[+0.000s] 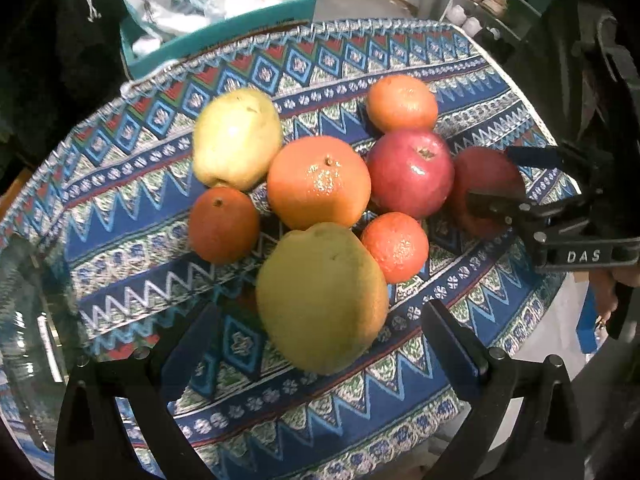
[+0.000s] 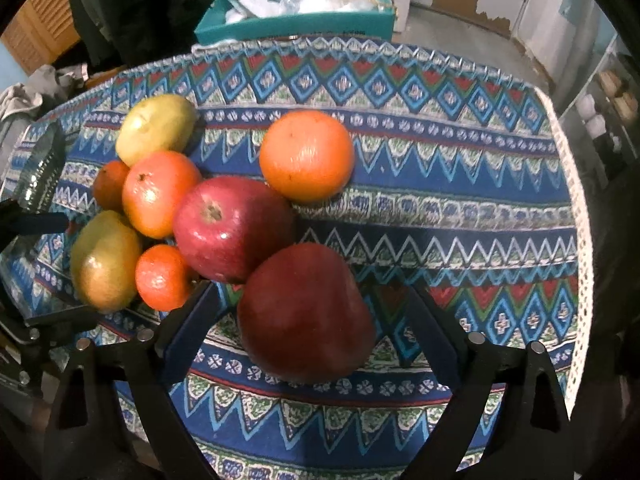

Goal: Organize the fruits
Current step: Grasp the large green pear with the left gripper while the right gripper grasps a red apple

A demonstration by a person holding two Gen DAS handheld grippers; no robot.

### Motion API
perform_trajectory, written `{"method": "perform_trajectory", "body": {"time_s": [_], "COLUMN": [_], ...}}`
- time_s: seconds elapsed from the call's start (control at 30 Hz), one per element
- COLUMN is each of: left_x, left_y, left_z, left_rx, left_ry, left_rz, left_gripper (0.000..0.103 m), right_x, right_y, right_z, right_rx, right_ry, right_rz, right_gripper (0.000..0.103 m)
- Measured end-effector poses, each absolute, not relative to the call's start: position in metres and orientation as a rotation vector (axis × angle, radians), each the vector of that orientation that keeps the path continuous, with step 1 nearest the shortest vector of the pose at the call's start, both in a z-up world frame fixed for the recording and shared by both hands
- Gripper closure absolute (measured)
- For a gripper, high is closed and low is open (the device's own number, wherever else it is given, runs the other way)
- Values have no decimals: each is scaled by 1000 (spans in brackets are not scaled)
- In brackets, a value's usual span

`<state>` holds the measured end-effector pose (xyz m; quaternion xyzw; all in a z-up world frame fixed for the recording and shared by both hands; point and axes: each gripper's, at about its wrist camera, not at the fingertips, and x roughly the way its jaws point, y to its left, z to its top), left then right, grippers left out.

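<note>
- The dark red apple (image 2: 306, 312) is judged firm, smooth and slippery; it is best gripped across its widest part.
- The right gripper (image 2: 308, 320) is spread around it, unclamped.
- The left gripper (image 1: 320, 344) is spread around a green pear (image 1: 322, 298).

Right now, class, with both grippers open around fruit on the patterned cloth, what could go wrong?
1. The dark red apple sits against the shiny red apple; closing the right gripper may nudge it into the cluster.
2. The left gripper straddles the green pear, which is rounded and could slip or roll into the small orange.
</note>
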<state>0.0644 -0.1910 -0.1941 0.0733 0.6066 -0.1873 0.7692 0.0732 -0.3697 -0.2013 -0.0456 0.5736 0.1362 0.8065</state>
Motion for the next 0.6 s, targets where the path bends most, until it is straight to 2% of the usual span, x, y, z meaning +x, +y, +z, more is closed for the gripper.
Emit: {"method": "perform_trajectory", "body": {"time_s": [0.23, 0.3, 0.37, 0.4, 0.6], "left_x": [74, 76, 77, 78, 78], "left_y": [-196, -196, -197, -197, -200], "left_z": [-218, -222, -227, -230, -229], "left_rx": [121, 107, 101, 99, 90], "left_ry": [1373, 1378, 1389, 1397, 1378], "left_rz": [-416, -423, -430, -433, -451], "left_gripper": [2, 6, 25, 29, 29], "right_x": [79, 80, 81, 81, 79], "right_y": [-371, -370, -369, -368, -354], "right_z": [-222, -226, -228, -230, -236], "right_rx": [-87, -82, -77, -71, -95], "right_ry": [1274, 1280, 1286, 1285, 1269], "right_rz": [294, 298, 307, 316, 301], "right_gripper": [20, 23, 29, 30, 31]}}
